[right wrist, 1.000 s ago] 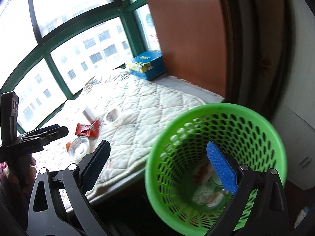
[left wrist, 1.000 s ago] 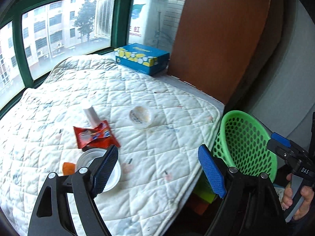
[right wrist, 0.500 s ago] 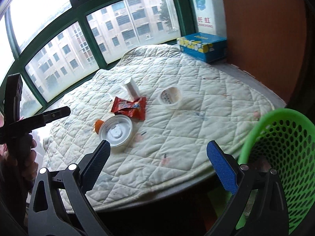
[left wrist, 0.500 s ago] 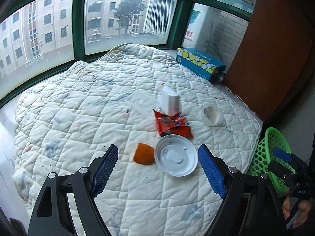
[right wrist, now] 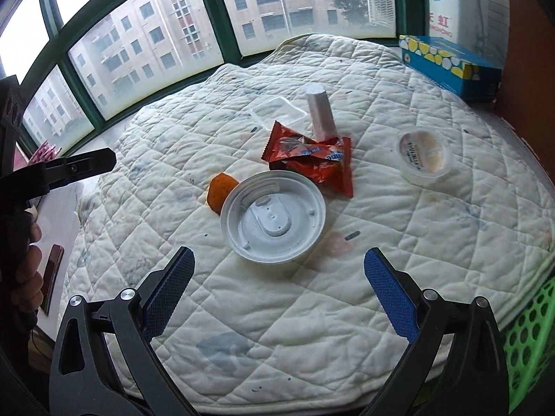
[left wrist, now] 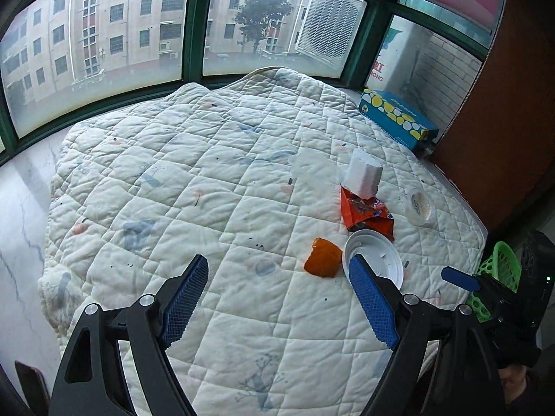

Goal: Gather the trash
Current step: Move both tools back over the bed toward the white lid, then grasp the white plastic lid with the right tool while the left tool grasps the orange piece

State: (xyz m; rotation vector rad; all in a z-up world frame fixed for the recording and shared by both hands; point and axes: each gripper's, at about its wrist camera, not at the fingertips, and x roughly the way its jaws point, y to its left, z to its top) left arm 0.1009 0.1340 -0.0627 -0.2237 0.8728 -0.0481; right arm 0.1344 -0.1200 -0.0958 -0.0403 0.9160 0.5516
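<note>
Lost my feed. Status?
Left gripper and right gripper open, empty. White lid, red wrapper uncollected on quilt. Path clear.

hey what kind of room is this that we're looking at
Probably a home's enclosed balcony or bay-window nook: curved green-framed windows face apartment blocks, and a quilted pad covers the ledge, littered with trash.

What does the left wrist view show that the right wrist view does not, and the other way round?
Only the left wrist view shows the open left gripper from behind and a bare marble sill left of the quilt.

Only the right wrist view shows the open right gripper from behind, a clear plastic tray behind the wrapper, and a pink patterned thing by the window.

Both show the quilted pad, white cup lid, orange scrap, red snack wrapper, white paper cup, small round tub, blue box and green basket.
</note>
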